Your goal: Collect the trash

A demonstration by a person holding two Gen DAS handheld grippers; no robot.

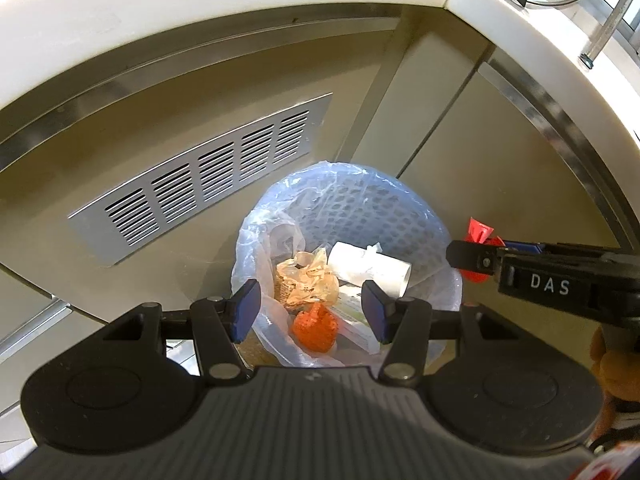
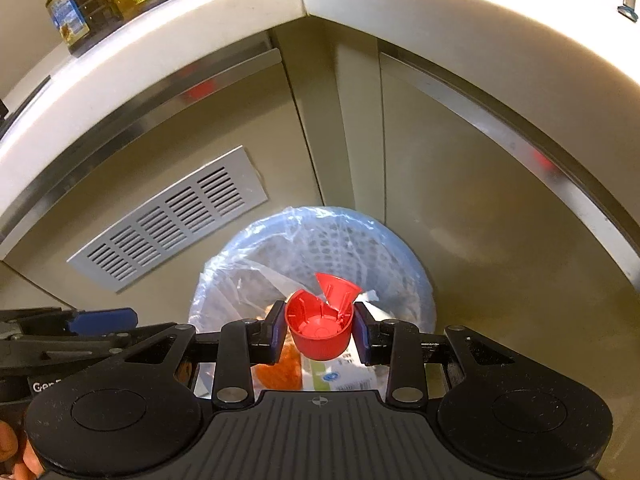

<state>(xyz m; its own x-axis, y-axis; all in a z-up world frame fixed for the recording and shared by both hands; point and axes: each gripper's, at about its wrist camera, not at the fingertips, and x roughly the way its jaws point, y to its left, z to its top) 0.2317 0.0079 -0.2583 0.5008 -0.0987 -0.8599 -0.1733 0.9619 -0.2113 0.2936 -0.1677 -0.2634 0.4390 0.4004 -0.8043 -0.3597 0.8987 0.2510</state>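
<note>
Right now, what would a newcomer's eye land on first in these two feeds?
The broken red plastic cup clamped in the right gripper, above the blue bin in the cabinet corner. Inside the bin: an orange mesh wad and a white tube, framed by the open left gripper.

Left gripper [image 1: 310, 312]: at 6 o'clock, jaws apart, nothing between them, above the bin.
Bin [image 1: 360, 208]: centre, blue perforated, lined with a clear bag.
Bin contents: white tube [image 1: 368, 268], crumpled tan wrapper [image 1: 308, 280], orange lump [image 1: 314, 328].
Right gripper [image 1: 476, 256]: at 3 o'clock, clamping a red plastic piece [image 1: 476, 232].
Vent grille [image 1: 200, 176]: at 9 o'clock on the cabinet.
</note>
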